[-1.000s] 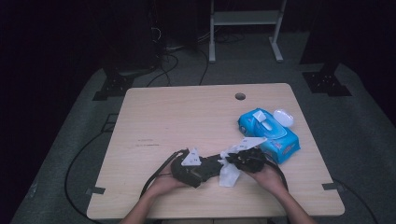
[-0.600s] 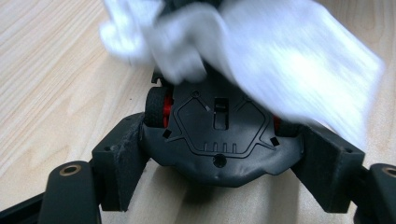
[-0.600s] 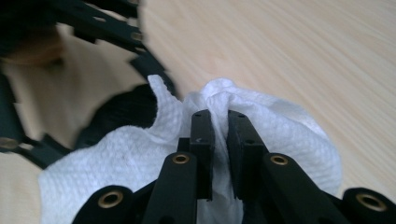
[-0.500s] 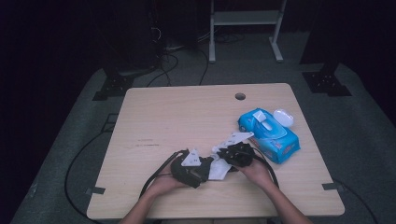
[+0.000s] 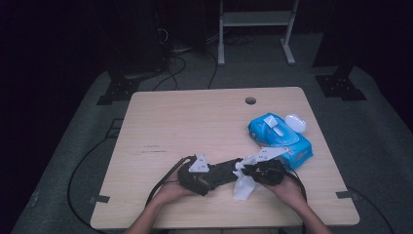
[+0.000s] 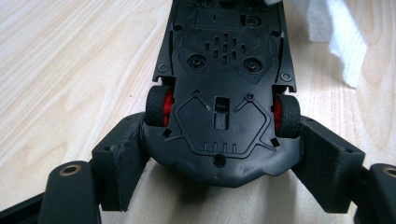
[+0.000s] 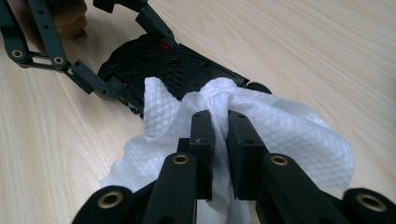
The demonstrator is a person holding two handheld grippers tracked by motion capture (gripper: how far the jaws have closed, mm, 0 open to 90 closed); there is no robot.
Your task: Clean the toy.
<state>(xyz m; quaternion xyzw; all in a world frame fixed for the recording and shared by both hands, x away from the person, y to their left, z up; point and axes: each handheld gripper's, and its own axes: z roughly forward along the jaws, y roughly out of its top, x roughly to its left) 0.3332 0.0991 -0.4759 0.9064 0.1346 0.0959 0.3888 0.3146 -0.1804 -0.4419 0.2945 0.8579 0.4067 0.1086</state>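
Observation:
A black toy car [image 6: 224,93] lies upside down, its underside and red-hubbed wheels showing. My left gripper [image 6: 222,154] is shut on the car's end, one jaw on each side. In the high view the car [image 5: 225,170] sits near the table's front edge, between my left gripper [image 5: 214,176] and my right gripper [image 5: 249,171]. My right gripper [image 7: 218,122] is shut on a white wet wipe [image 7: 280,135] and presses it against the car's [image 7: 173,70] underside. The wipe [image 5: 242,184] hangs down onto the table in the high view.
A blue pack of wet wipes [image 5: 279,136] with its white lid open lies on the wooden table [image 5: 195,122] at the right. A round cable hole [image 5: 250,101] is near the far edge. Cables trail off the front left.
My right gripper with the wipe has moved left along the car toward my left gripper. The left gripper and the car have barely moved.

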